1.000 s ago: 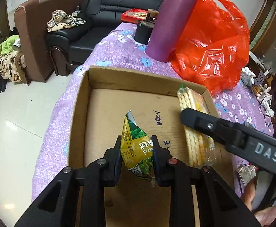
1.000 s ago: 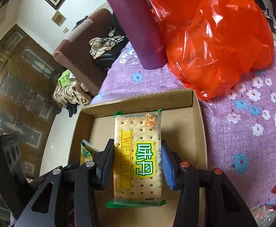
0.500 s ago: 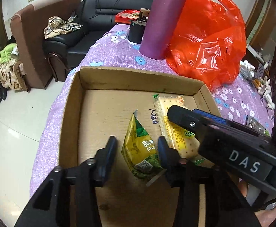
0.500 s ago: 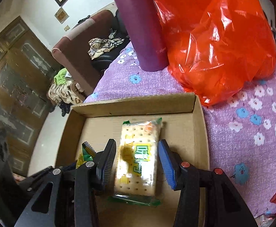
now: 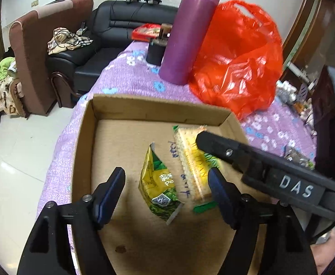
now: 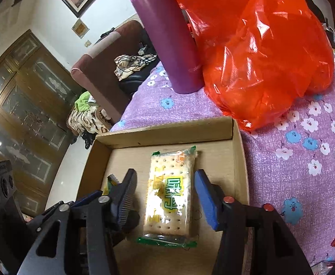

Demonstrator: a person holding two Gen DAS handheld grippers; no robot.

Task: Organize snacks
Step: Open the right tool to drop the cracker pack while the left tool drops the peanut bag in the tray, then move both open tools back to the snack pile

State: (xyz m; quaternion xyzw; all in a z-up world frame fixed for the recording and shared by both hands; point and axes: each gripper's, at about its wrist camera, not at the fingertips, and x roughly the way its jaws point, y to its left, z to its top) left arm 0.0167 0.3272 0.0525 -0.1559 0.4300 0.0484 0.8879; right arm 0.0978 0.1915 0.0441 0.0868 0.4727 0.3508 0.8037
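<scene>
Left gripper [image 5: 166,184] jaws wide, holding nothing. Green pea packet [image 5: 159,184] lies between them, lower centre of frame, on the cardboard tray [image 5: 84,137] floor. Right gripper [image 6: 165,188] jaws wide too; cracker pack [image 6: 169,194] flat between them, untouched, just beside the pea packet. Purple flask [image 6: 167,34] and red bag [image 6: 254,45] upper frame, behind the tray.

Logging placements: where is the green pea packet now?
The green pea packet lies on the cardboard box floor, between the open left gripper fingers, left of the cracker pack.
</scene>
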